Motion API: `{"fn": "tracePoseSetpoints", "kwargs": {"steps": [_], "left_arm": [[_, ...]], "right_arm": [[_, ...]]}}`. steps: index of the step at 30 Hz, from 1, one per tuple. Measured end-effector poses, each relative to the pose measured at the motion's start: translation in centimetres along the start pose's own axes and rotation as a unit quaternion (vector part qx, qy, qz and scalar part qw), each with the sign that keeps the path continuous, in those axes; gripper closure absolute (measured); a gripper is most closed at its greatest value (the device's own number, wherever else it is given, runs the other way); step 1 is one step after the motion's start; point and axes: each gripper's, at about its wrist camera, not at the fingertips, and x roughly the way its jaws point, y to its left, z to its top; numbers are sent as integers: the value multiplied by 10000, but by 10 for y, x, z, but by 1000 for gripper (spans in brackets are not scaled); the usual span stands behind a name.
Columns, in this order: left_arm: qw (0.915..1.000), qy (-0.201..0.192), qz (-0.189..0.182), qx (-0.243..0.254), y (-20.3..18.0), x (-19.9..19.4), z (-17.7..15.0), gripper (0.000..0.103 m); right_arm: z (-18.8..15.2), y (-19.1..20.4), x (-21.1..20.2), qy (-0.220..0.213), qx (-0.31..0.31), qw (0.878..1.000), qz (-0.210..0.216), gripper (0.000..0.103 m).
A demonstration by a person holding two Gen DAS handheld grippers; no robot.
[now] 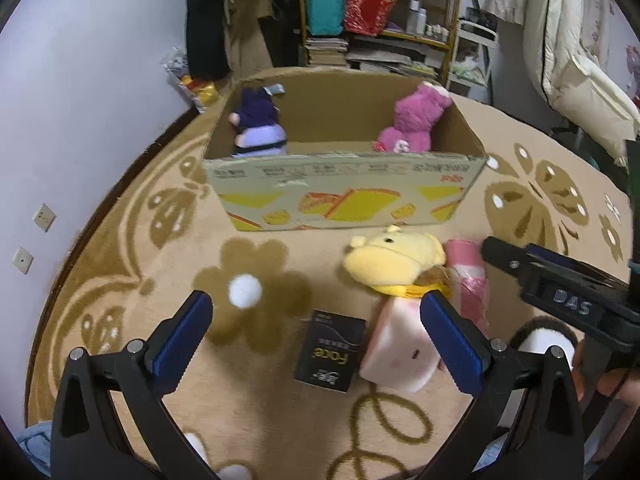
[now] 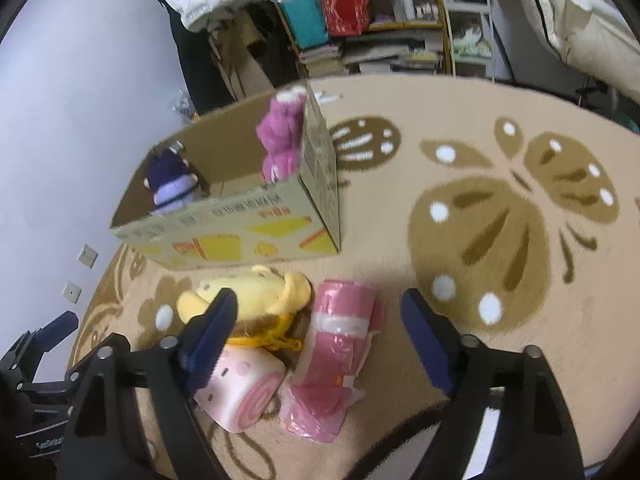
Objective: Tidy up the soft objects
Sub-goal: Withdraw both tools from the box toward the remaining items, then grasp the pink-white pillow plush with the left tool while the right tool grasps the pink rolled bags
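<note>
An open cardboard box point(image 1: 344, 196) point(image 2: 224, 232) stands on the rug. Inside it are a purple plush point(image 1: 260, 128) point(image 2: 172, 184) at the left and a pink plush point(image 1: 412, 124) point(image 2: 280, 140) at the right. In front of the box lie a yellow plush point(image 1: 392, 260) point(image 2: 248, 296), a pink-and-white roll-shaped plush point(image 1: 400, 352) point(image 2: 244, 388) and a pink plastic roll point(image 1: 468, 280) point(image 2: 336, 352). My left gripper point(image 1: 316, 336) is open above the black box and roll plush. My right gripper point(image 2: 316, 332) point(image 1: 552, 280) is open above the yellow plush and pink roll.
A black box labelled "Foxe" point(image 1: 330, 352) lies beside the roll plush. The beige rug point(image 2: 500, 240) has brown butterfly and flower patterns. A cluttered shelf point(image 1: 380, 12) and hanging clothes stand behind; a wall point(image 1: 80, 80) is at the left.
</note>
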Motion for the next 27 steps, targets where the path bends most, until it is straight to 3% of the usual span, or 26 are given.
{"fn": "tracePoseSetpoints", "kwargs": {"steps": [2, 7, 15, 18, 23, 27], "left_arm": [[9999, 60, -26, 116, -6, 5, -1, 1], [9989, 205, -37, 419, -26, 16, -2, 1], [9960, 417, -37, 784, -47, 33, -5, 1], [9947, 526, -92, 874, -51, 39, -7, 1], [9927, 606, -194, 1029, -59, 43, -9, 1], [9904, 691, -51, 1196, -66, 50, -12, 1]], "right_arm": [[-2, -2, 8, 159, 20, 9999, 19, 30], [-6, -4, 27, 465, 19, 9989, -46, 35], [-9, -10, 46, 702, 85, 9975, -90, 37], [-9, -12, 54, 813, 92, 9966, -114, 45], [-9, -15, 64, 915, 162, 9956, -108, 46], [-7, -18, 72, 945, 212, 9952, -117, 46]]}}
